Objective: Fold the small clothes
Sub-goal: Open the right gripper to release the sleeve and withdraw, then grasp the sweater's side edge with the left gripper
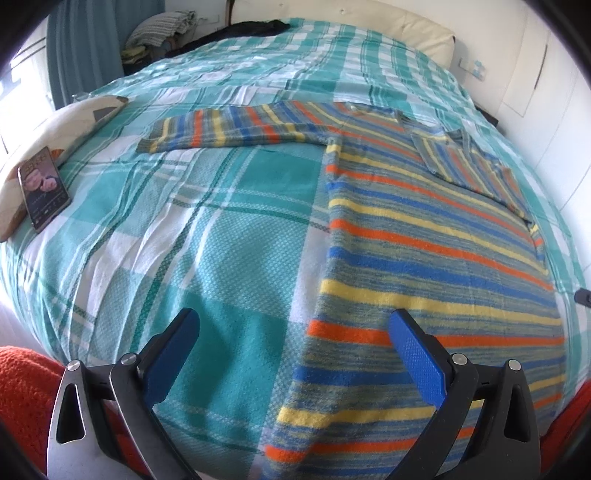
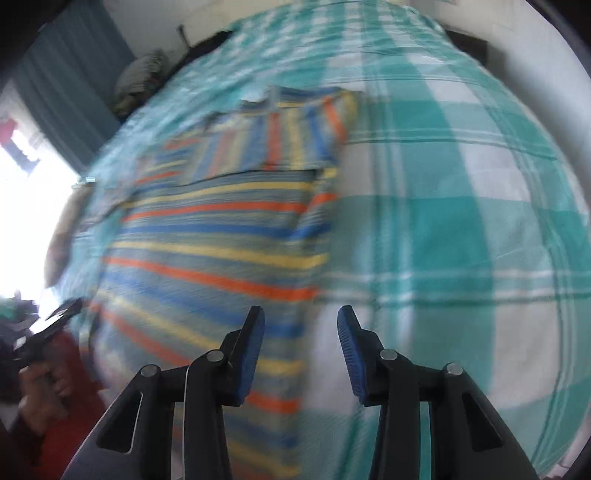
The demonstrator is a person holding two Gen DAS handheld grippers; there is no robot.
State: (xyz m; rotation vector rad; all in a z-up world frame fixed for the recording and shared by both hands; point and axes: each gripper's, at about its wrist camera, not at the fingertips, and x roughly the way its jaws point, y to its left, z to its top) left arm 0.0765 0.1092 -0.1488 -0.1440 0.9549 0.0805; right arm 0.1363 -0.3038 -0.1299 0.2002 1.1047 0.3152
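— Down by my left hand-held gripper (image 1: 293, 328), what do you see?

— Its blue pads (image 1: 419, 356) are spread wide, gripping nothing. The right-side pad hangs over the near hem of the striped sweater (image 1: 436, 236); the left-side one is over the bare teal plaid bedspread (image 1: 207, 229). Whether either pad touches cloth, I cannot tell.

— And my right hand-held gripper (image 2: 301, 326)?

— Parted, but narrower than the left, and empty too. It sits over the sweater's right edge (image 2: 221, 236): one finger above the stripes, the other above the bedspread (image 2: 461, 221). That view is blurred, so finer detail is lost.

— How does the sweater lie beyond them?

— Flat on the bed, body running away from me. One sleeve (image 1: 476, 166) is folded in across the chest; the other sleeve (image 1: 229, 127) stretches straight out to the left across the bedspread, well apart from both grippers.

— Anything else around?

— A phone (image 1: 44, 186) leans on a pillow (image 1: 70, 122) at the left edge of the bed, and further back there is a stack of folded textiles (image 1: 162, 29) at the far-left corner.
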